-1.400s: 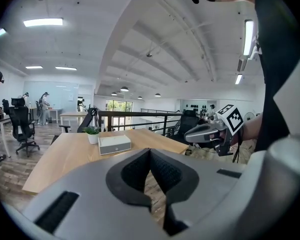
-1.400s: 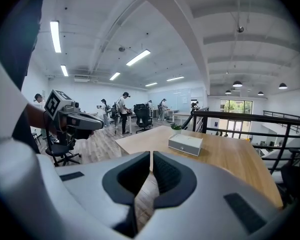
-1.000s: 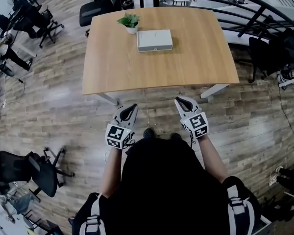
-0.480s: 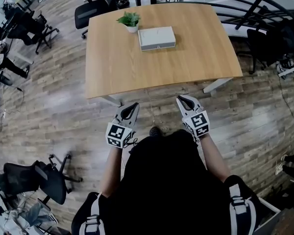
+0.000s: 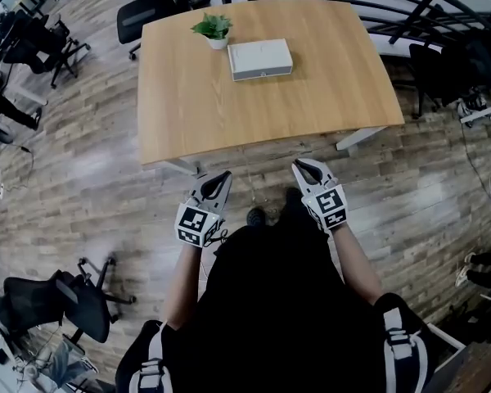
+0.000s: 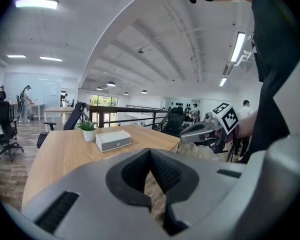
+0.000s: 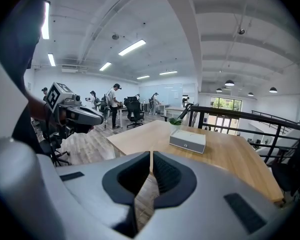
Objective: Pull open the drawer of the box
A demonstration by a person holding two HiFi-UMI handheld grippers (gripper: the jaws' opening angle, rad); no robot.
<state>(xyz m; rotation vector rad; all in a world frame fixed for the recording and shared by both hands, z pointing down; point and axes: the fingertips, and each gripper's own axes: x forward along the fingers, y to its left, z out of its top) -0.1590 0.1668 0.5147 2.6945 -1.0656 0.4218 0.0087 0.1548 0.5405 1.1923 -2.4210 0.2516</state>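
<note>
Wooden table [image 5: 196, 97] holds the box [image 5: 260, 59]; left claw [image 5: 221, 176], right claw [image 5: 303, 164] closed

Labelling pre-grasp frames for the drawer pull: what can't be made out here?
Drawer knob of the flat light-grey box: head view, too small; only a dot in both gripper views.
Box's back: every view, faces away.
Green potted plant: right gripper view, its pot mostly behind the box.
Legs of the light wooden table: head view, mostly under its top.
</note>
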